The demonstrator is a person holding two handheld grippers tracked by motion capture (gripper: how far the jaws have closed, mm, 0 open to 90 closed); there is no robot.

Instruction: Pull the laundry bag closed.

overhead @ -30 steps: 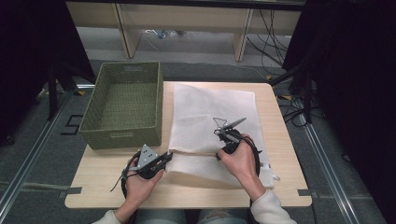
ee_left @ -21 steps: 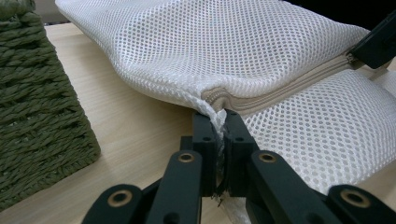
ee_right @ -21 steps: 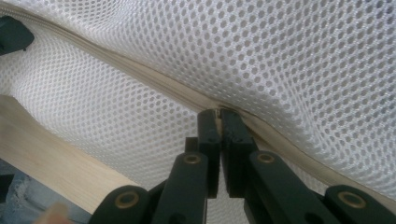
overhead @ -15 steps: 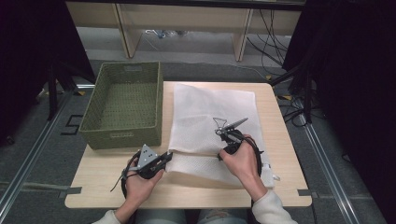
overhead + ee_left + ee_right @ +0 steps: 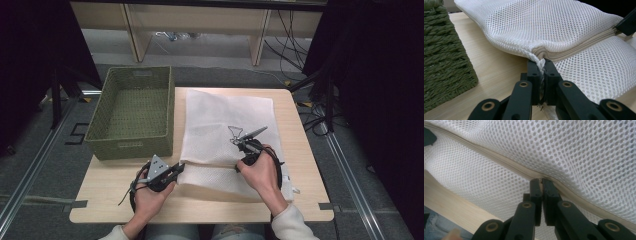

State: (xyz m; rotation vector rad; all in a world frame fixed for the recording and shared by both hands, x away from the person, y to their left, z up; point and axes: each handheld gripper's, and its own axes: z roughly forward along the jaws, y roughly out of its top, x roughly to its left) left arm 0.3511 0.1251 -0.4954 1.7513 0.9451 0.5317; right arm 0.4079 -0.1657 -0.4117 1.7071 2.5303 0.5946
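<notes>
Left claw: clamped on corner of white mesh bag at zipper end. Right claw: pinched tight on zipper pull, mid-seam. Bag: lay flat on desk, centre-right, near edge lifted btwn claws. Green woven basket: just beside bag, desk's left rear. Hands at desk's near edge.

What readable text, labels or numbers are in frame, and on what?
"5": on the floor, left of the woven basket.
Small tag on the basket's near wall: too blurred to read.
Mesh laundry bag, its zipper, both grippers: no text.
</notes>
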